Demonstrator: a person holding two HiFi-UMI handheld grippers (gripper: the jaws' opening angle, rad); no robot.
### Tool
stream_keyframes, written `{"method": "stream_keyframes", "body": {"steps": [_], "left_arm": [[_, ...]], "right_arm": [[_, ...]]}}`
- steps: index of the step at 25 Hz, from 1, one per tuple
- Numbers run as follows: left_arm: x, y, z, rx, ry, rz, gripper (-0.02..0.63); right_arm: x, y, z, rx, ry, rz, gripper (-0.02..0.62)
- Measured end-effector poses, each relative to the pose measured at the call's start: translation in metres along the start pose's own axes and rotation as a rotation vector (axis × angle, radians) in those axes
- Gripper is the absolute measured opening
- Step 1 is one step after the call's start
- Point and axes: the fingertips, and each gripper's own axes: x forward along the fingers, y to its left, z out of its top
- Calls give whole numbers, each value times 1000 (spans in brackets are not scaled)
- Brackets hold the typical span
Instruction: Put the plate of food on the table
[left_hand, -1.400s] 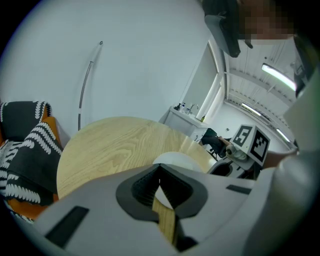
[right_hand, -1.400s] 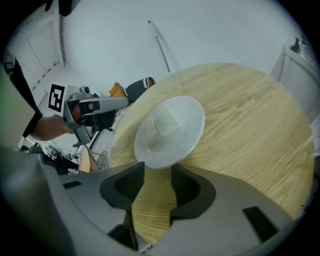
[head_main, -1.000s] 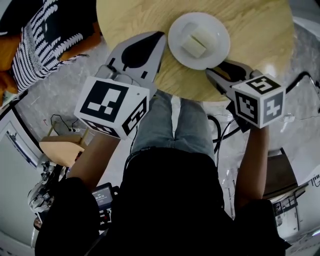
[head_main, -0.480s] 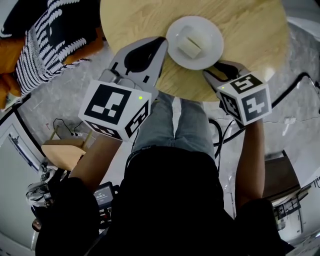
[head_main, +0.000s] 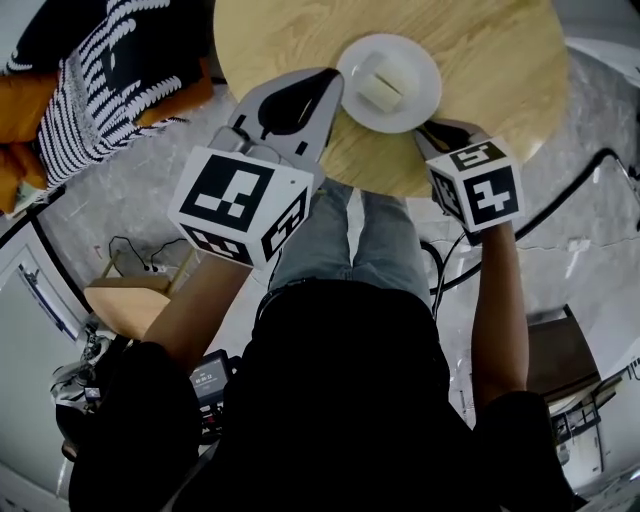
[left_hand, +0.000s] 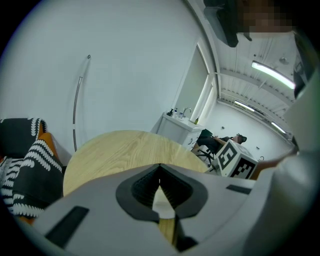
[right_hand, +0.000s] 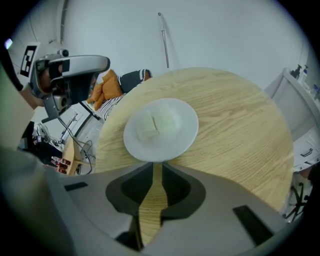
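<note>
Plate (head_main: 414, 102) and food (head_main: 379, 90) already sit flat on the round wooden table (head_main: 510, 80), near its front edge, so the placing itself looks done. To my judgement, all that is left is letting go fully and drawing both grippers back from the tabletop.

From the head view, the right gripper (head_main: 430, 134) is at about 5 o'clock of the plate, its tips just beside the near rim. In the right gripper view the plate lies at 12 o'clock, right beyond the tips. The jaws have just been closing, yet a narrow slot remains between them, and only bare wood shows through it. Nothing is held, and the pads press on nothing. Whether the tips touch the rim I cannot tell.

The left gripper (head_main: 329, 78) is at about 8 o'clock of the plate, over the table's edge and near the rim but apart from it. Its own view shows the jaw tips meeting, clenched on nothing, with the tabletop stretching away beyond them at 12 o'clock.

The pale food block rests in the middle of the plate, undisturbed.
</note>
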Motion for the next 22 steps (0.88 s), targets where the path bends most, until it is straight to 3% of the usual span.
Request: {"method": "stream_keyframes", "body": {"steps": [3,8,15,22], "left_arm": [[-4,-4,10,12,-10,-4,8],[-13,-2,25,25,-28,6,8],[-25,-5,33,27,-49,18,8],[-55,-11,60,35,-77,53,8]], "right_arm": [[0,-8,0,-14,16,-56,14],[4,-10,2,-48,32,-105,14],[17,-9,-2,-198,82,-163,14],[3,-7,-13,-140,188,-161,14]]}}
